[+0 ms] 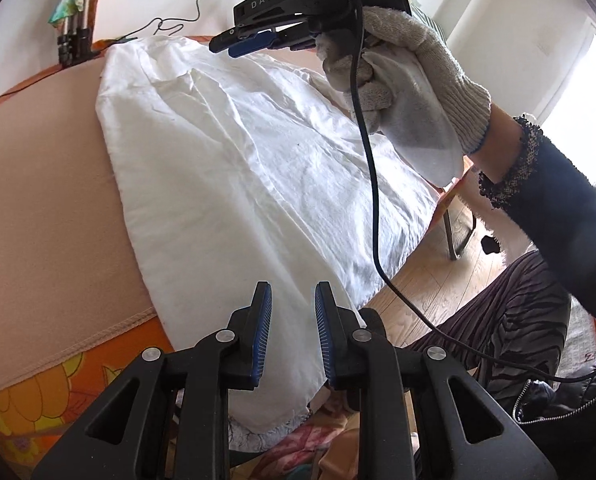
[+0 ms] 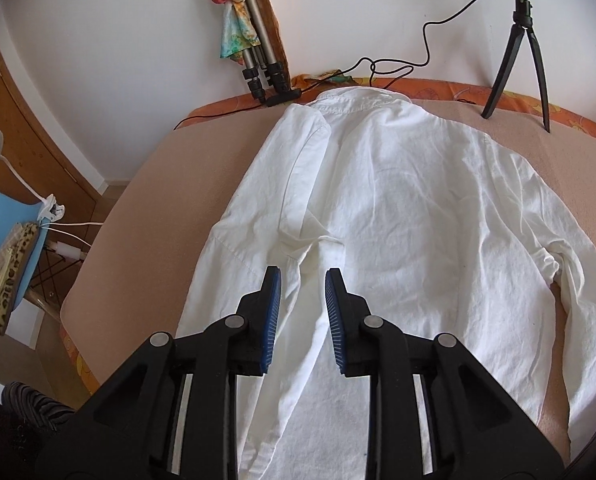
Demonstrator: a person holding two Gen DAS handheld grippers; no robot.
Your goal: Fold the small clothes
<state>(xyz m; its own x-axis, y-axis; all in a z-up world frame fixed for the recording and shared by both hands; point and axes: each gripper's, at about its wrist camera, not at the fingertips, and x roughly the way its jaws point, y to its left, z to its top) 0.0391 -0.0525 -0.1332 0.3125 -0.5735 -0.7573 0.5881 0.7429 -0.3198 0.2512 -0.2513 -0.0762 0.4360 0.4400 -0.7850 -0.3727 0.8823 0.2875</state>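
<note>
A white long-sleeved shirt (image 2: 398,216) lies spread flat on a peach-covered table (image 2: 158,208), collar at the far edge, its left sleeve folded in over the body. My right gripper (image 2: 303,280) is open and empty, hovering above the shirt's middle near the folded sleeve. My left gripper (image 1: 293,294) is open and empty, above the shirt's hem (image 1: 258,240) at the table's near edge. The right gripper also shows in the left wrist view (image 1: 240,42), held high over the shirt by a gloved hand (image 1: 402,88); there its fingers look close together.
A small black tripod (image 2: 518,60) with a ring light stands on the table's far right. Folded tripod legs (image 2: 258,60) lean on the wall behind. A black cable (image 1: 374,208) hangs from the right gripper. A blue chair (image 2: 10,224) stands left of the table.
</note>
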